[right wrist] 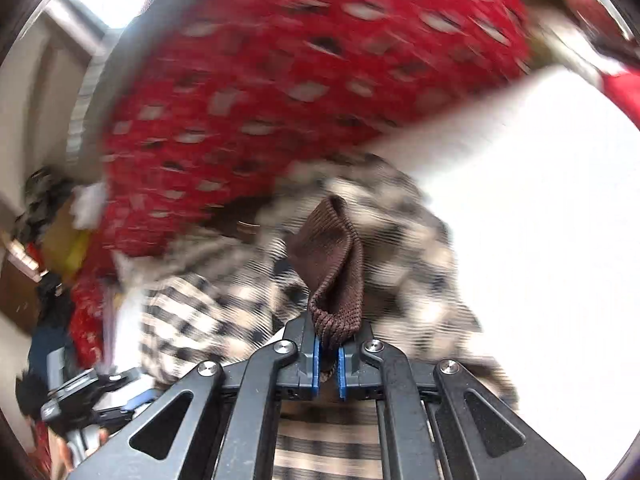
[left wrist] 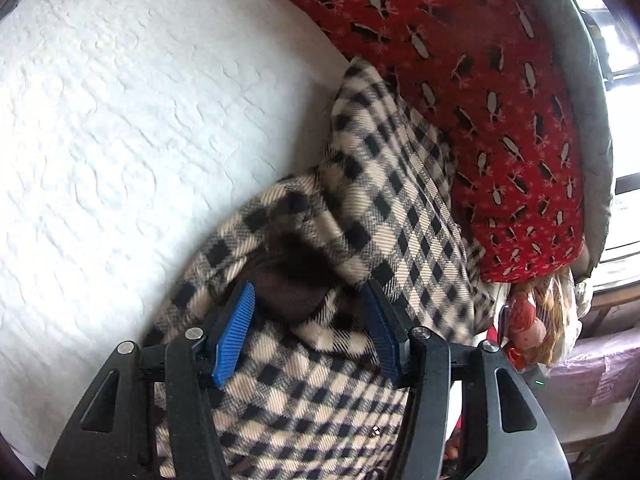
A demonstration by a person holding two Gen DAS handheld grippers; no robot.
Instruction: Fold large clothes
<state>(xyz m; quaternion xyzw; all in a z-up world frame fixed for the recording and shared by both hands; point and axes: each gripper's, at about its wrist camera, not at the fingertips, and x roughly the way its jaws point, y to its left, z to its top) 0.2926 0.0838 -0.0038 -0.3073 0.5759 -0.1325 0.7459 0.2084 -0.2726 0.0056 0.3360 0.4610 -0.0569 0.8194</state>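
A cream and black checked garment lies bunched on a white textured bed cover. My left gripper is open just above the garment, its blue pads either side of a dark brown fold. In the right wrist view, my right gripper is shut on the garment's brown ribbed cuff, which stands up from the pads. The checked cloth spreads blurred around it. The left gripper also shows at the lower left of the right wrist view.
A red blanket with black and white penguin shapes is heaped behind the garment, also in the right wrist view. A grey bed edge and bright window lie beyond. A plastic bag of oddments sits at the right.
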